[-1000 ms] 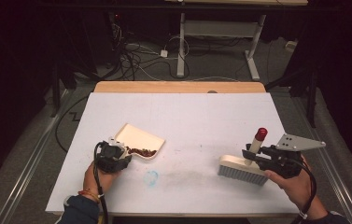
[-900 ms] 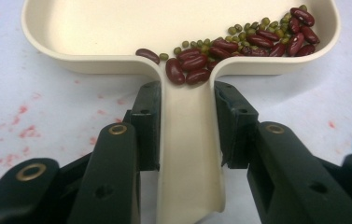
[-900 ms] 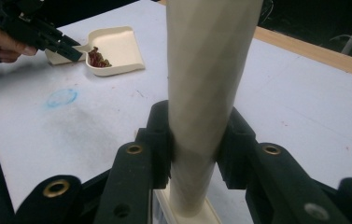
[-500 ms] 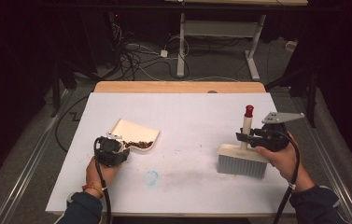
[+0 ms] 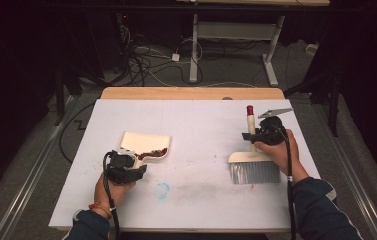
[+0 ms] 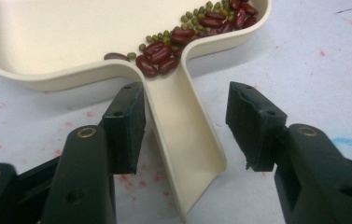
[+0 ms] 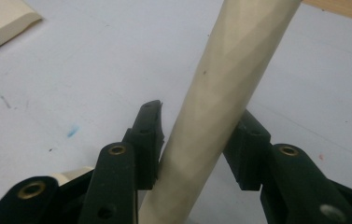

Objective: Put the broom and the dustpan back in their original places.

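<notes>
Tongs first: our left tongs (image 6: 185, 126) stand spread wide, their matte black jaws either side of the dustpan's handle with a clear gap on the far side, the near jaw just beside or grazing the handle's edge — we cannot tell which. In the high view the left tongs (image 5: 126, 167) sit at the near-left of the bench (image 5: 196, 120), held in our left hand (image 5: 110, 187). Our right tongs (image 7: 200, 140) are clamped on the brush handle (image 7: 220, 102), both jaws pressed against its sides; from above, the right tongs (image 5: 262, 134) and right hand (image 5: 276, 150) are at the right of the bench.

We count one dustpan (image 6: 61, 32) and one brush (image 5: 253, 167). The dustpan is smooth cream plastic, shallow, with a raised rounded rim that narrows into a channelled, tapering handle. It lies flat on the bench just beyond the left tongs. Along its rear wall and at the handle's mouth is a single heap of mixed beans (image 6: 187, 35): glossy dark red kidney beans and small round green ones, too many to count.

The brush has a pale, faintly faceted round handle tipped in red (image 5: 249, 109), a cream head, and a broad row of grey bristles (image 5: 254, 173) resting on the bench, the handle standing nearly upright.

White covers the bench surface, matte and scuffed with red flecks and a blue scribble (image 5: 162, 190); a wooden strip (image 5: 191, 93) runs along the far edge.
</notes>
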A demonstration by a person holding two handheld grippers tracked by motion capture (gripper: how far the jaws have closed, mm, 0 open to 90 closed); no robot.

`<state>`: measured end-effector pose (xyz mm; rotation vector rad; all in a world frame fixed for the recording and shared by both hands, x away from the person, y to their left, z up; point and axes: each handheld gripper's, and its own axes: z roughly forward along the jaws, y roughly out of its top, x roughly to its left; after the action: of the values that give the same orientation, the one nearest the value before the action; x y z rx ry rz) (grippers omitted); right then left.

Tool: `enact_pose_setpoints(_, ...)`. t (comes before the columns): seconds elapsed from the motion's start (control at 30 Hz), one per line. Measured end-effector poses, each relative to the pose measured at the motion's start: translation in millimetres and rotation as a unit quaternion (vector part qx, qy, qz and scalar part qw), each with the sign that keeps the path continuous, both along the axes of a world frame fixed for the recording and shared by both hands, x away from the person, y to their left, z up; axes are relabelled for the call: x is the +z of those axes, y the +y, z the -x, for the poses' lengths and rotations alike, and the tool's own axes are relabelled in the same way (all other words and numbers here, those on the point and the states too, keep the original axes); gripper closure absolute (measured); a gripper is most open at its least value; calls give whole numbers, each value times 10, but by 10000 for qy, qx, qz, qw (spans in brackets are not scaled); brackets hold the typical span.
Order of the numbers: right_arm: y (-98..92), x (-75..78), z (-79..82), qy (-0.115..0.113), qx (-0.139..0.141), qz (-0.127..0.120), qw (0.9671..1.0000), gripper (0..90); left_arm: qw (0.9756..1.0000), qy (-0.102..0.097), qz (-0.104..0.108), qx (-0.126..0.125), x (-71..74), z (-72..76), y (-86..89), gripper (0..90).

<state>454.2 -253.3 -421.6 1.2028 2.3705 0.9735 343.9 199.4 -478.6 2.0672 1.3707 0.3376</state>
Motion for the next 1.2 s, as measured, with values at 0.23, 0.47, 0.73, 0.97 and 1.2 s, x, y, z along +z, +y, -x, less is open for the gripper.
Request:
enact_pose_setpoints(0.23, 36, -132, -91, 71, -238, -12, 9997, 608, 9945, -921, -14, -508, 121, 121, 182, 413)
enact_pose_setpoints(0.47, 28, -212, -133, 72, -443, -22, 9990, 602, 9883, -1329, 171, -733, 177, 252, 231, 277)
enact_pose_setpoints(0.73, 50, -231, -128, -154, -634, 164, 9977, 568, 9844, -1424, -7, -1031, 130, 457, 147, 224)
enact_pose_setpoints(0.97, 70, -187, -82, -362, -575, 74, 9977, 546, 9865, -1218, -119, -1088, 9, 567, 175, 183)
enact_pose_setpoints(1.2, 122, -119, -26, -665, -443, 72, 9968, 507, 9845, -1366, -224, -1076, 22, 594, 193, 183)
